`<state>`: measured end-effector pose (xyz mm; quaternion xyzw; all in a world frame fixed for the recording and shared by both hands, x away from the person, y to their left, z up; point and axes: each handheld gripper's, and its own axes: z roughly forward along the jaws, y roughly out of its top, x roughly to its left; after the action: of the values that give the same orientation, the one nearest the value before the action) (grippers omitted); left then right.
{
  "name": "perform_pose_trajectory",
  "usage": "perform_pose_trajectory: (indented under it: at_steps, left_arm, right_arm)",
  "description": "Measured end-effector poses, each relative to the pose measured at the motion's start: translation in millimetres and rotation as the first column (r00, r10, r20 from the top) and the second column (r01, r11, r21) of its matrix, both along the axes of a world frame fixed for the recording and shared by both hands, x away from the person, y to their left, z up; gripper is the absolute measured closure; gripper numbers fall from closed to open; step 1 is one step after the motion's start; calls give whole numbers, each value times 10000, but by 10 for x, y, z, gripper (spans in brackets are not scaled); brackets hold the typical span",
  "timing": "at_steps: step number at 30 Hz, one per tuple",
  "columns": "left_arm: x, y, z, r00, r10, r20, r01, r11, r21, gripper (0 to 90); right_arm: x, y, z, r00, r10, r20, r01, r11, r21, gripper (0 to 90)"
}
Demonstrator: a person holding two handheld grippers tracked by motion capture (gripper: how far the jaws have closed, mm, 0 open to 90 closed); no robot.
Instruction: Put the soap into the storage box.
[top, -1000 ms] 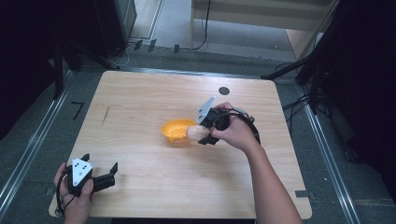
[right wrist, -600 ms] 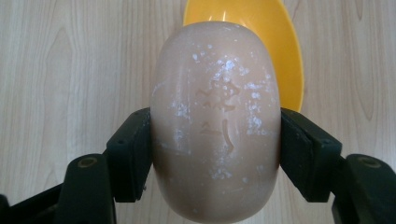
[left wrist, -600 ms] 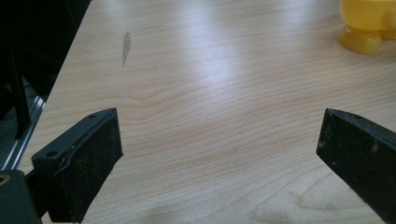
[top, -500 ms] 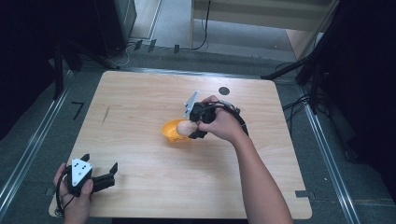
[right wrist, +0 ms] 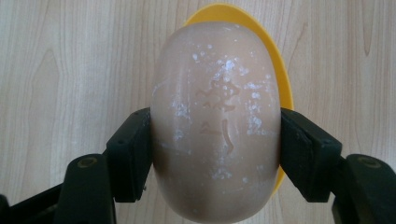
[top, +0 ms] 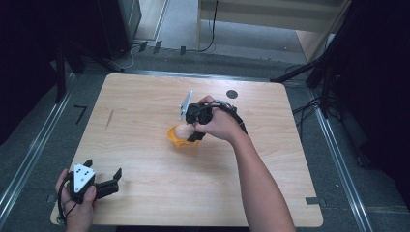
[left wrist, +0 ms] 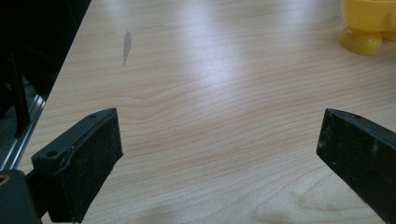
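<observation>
A beige egg [right wrist: 217, 123] (flecked white) is being gripped by the right gripper [right wrist: 215, 149] above a yellow cup [right wrist: 280, 70]. The left gripper [left wrist: 219, 154] is being held wide open over the wooden table [left wrist: 210, 70].

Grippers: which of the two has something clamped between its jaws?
The right gripper, shut on the beige soap bar over the yellow dish. The left gripper is open.

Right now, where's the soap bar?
The soap bar is clamped in the right gripper directly over the yellow dish, near the table's centre.
</observation>
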<state>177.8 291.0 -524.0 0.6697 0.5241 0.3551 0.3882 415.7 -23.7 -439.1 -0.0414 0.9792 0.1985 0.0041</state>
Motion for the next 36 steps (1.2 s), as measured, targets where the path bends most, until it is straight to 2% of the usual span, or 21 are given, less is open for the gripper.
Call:
perform_pose_trajectory:
  at_steps: [3,6,10,15,18,19,20,21,22,23,24,27,36]
  left_arm:
    - [1,1,0,10000,2,-13,-2,10000,-11,5]
    - [1,4,2,10000,5,-51,-5,10000,-1,5]
    - [0,12,2,10000,-14,-10,14,10000,-49,5]
    - [1,10,2,10000,-9,-27,9,10000,-46,5]
    - [2,12,2,10000,-12,-36,12,10000,-79,5]
    - [2,12,2,10000,-3,-41,2,10000,-86,5]
    - [2,12,1,10000,0,-35,0,10000,-78,5]
    - [2,10,2,10000,-8,-35,8,10000,-71,5]
    - [3,9,2,10000,-12,-46,12,10000,-60,5]
    - [3,8,2,10000,-1,-53,1,10000,-63,5]
    - [4,9,1,10000,-8,-50,8,10000,-75,5]
    - [3,12,1,10000,-4,-38,4,10000,-88,5]
    - [6,7,1,10000,-14,-79,13,10000,-71,5]
  right_arm:
    - [28,14,-19,10000,-6,-6,6,9997,-255,334]
    - [57,33,-13,10000,-25,-88,24,9998,-204,334]
    - [75,69,-21,9999,-136,-69,132,9983,-570,334]
    - [98,88,-49,9995,-179,-251,164,9983,-562,333]
    - [109,108,-89,9994,-290,-201,277,9976,-634,327]
    - [104,110,-88,9986,-479,-208,464,9967,-666,275]
    - [96,107,-73,9973,-731,-73,727,9963,-458,163]
    - [80,102,-47,9940,-1052,287,1058,9942,-194,80]
    - [82,97,-19,9935,-1110,263,1112,9938,-45,86]
    - [83,90,4,9937,-1111,118,1111,9938,-49,110]
    - [82,87,13,9944,-1043,181,1044,9945,-73,136]
    - [71,55,14,9946,-1024,176,1026,9947,-114,144]
    - [23,-140,-20,9873,-1589,-85,1590,9871,165,140]
